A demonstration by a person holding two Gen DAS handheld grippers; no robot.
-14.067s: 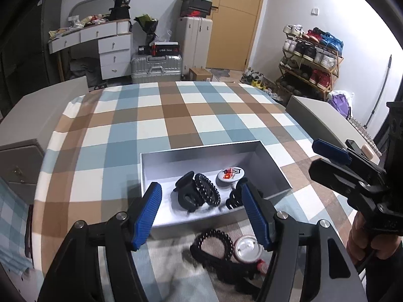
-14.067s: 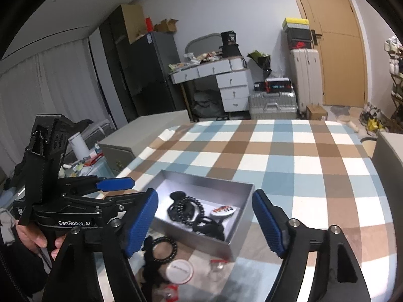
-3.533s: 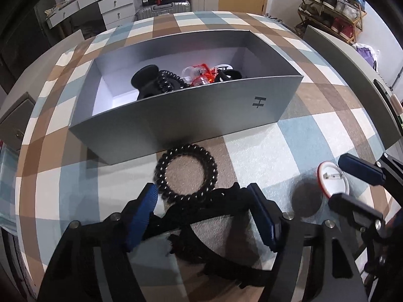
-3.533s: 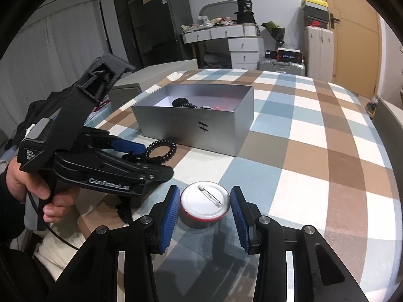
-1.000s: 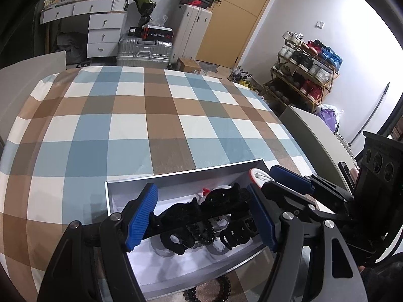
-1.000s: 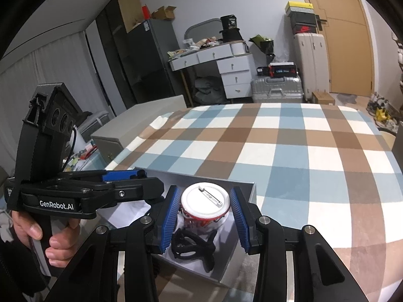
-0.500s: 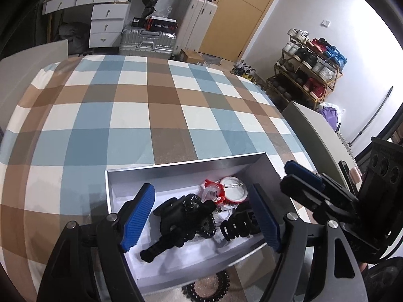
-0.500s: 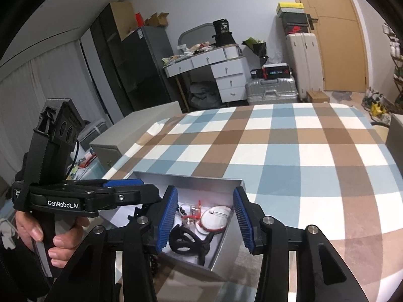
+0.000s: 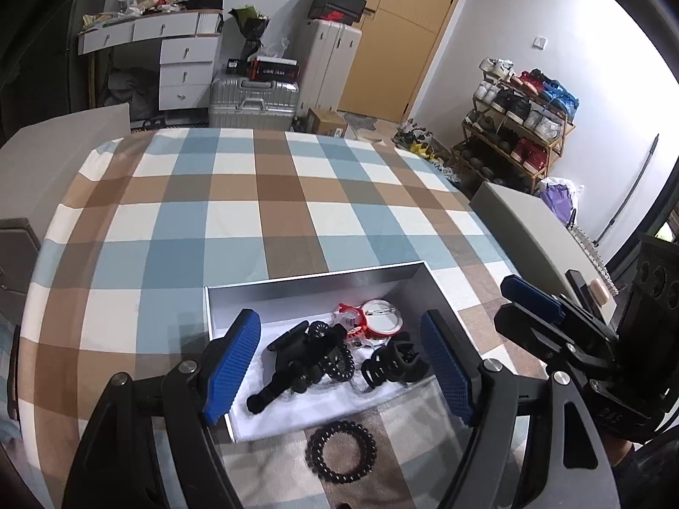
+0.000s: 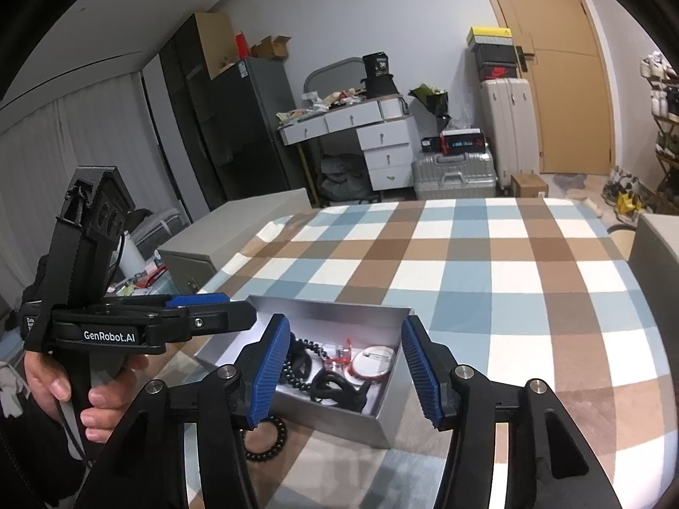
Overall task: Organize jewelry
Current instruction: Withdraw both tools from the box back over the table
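A silver box (image 9: 322,282) (image 10: 339,311) sits on the checked tablecloth. It holds black hair claws (image 9: 297,356), a black claw clip (image 9: 394,364), a coil hair tie, a red trinket and a white pin badge (image 9: 382,318) (image 10: 373,362). A black spiral hair tie (image 9: 341,451) (image 10: 265,439) lies on the cloth just in front of the box. My left gripper (image 9: 339,364) is open and empty above the box's near edge. My right gripper (image 10: 343,373) is open and empty above the box, and shows at the right of the left wrist view (image 9: 530,309).
The round table (image 9: 237,220) has a blue, brown and white cloth. Grey chair backs (image 9: 522,220) stand at its right and left edges. A desk, suitcases, a door and a shoe rack stand behind.
Both grippers have let go: the black hair claw and the white badge now lie in the box. Both grippers have opened and pulled back a little.
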